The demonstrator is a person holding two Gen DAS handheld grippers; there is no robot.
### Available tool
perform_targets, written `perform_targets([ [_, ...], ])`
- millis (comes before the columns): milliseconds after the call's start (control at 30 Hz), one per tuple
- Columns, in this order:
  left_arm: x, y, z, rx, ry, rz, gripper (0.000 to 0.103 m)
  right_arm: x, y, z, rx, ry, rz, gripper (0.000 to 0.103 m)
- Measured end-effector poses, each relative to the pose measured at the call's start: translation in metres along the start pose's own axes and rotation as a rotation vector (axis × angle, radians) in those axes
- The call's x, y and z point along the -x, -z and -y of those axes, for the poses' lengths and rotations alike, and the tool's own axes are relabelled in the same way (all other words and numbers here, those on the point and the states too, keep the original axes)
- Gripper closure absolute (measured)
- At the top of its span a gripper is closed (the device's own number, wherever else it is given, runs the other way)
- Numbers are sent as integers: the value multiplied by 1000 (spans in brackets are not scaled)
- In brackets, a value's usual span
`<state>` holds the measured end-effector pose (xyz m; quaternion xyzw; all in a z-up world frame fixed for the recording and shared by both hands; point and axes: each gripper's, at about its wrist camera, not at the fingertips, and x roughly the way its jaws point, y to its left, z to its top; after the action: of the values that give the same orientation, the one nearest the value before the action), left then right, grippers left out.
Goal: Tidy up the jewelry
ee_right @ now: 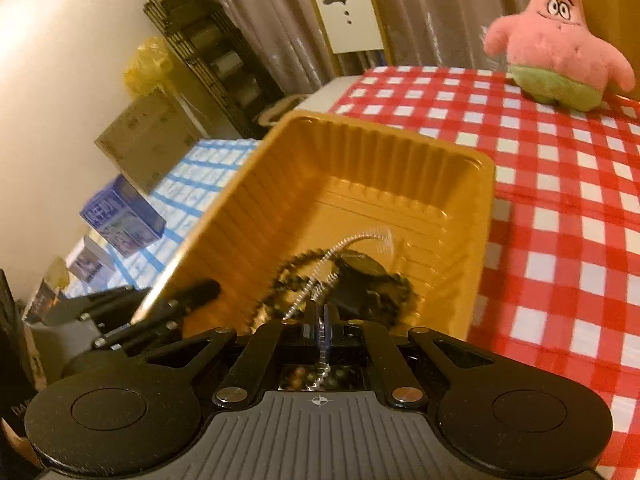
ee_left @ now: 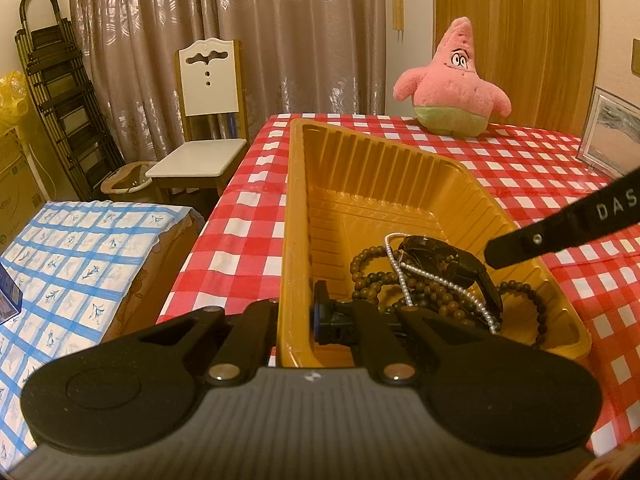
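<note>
Clenched on the near wall of the ribbed golden plastic tray (ee_left: 298, 208), the left gripper (ee_left: 296, 316) steadies it on the red-and-white checked tablecloth (ee_left: 240, 232). Inside the tray, the right gripper (ee_right: 322, 320) pinches what looks like the silver beaded chain (ee_right: 316, 280), draped over brown wooden prayer beads (ee_left: 368, 276) and a black wristwatch (ee_left: 440, 256).

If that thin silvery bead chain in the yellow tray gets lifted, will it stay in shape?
Probably not. The silvery bead chain drapes limply over the black watch, so it should dangle. It also crosses the brown bead strand, so it may snag and drag that along.
</note>
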<state>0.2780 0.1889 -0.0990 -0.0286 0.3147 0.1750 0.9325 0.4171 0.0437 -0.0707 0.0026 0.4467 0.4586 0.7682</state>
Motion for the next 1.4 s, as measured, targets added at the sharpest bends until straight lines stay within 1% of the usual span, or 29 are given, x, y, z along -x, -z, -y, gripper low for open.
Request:
perform_targets([
  [67, 0, 0, 0, 0, 0, 0, 100, 3, 2, 1, 0, 11, 1, 98],
  [133, 0, 0, 0, 0, 0, 0, 100, 2, 4, -1, 1, 23, 2, 89],
  [200, -1, 1, -1, 2, 1, -1, 100, 3, 7, 2, -7, 33, 5, 62],
  [267, -1, 2, -1, 3, 2, -2, 100, 5, 9, 4, -21, 37, 22, 58],
  [667, -5, 3, -5, 5, 7, -5, 100, 7, 6, 5, -24, 58, 26, 57],
  [900, -15, 1, -13, 11, 18, -9, 99, 8, 8, 3, -15, 70, 30, 57],
  [1100, -29, 2, -32, 56, 66, -40, 98, 7, 11, 0, -12, 80, 25, 57],
  [1300, -45, 10, -49, 107, 128, -108, 97, 5, 14, -5, -11, 87, 23, 56],
  [1400, -47, 13, -53, 123, 145, -108, 97, 4, 16, -5, -13, 95, 21, 55],
])
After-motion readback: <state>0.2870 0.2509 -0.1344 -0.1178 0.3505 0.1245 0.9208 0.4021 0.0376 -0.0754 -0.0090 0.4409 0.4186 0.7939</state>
